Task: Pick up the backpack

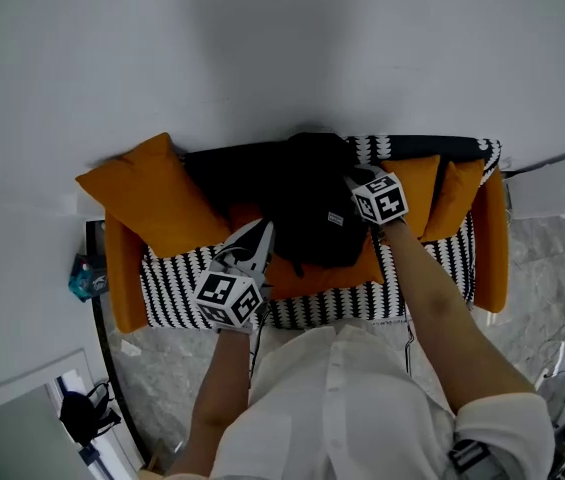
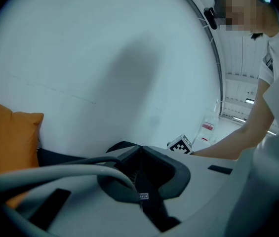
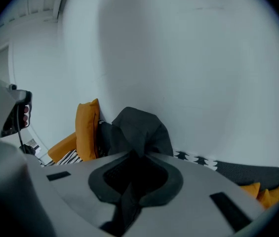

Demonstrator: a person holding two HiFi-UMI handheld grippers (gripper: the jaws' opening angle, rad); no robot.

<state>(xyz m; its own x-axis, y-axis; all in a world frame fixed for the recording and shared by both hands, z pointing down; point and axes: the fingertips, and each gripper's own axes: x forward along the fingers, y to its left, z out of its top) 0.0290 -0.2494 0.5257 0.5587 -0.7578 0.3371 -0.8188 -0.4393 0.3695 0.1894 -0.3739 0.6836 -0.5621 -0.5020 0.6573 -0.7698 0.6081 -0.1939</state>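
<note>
A black backpack (image 1: 307, 203) lies on the seat of an orange sofa (image 1: 492, 238) against the white wall. My left gripper (image 1: 263, 232) reaches its near left side. In the left gripper view this gripper (image 2: 140, 179) is shut on a black backpack strap (image 2: 150, 210) that carries a small label. My right gripper (image 1: 353, 181) is at the bag's upper right. Seen from the right gripper view, it (image 3: 132, 179) is shut on the black fabric of the backpack (image 3: 139, 127), which bunches up just beyond the jaws.
Orange cushions (image 1: 147, 193) flank the bag, and a black-and-white patterned cover (image 1: 172, 278) drapes the seat. A small blue object (image 1: 87, 276) sits left of the sofa, and a black item (image 1: 87, 413) lies on the floor at lower left. The wall stands directly behind.
</note>
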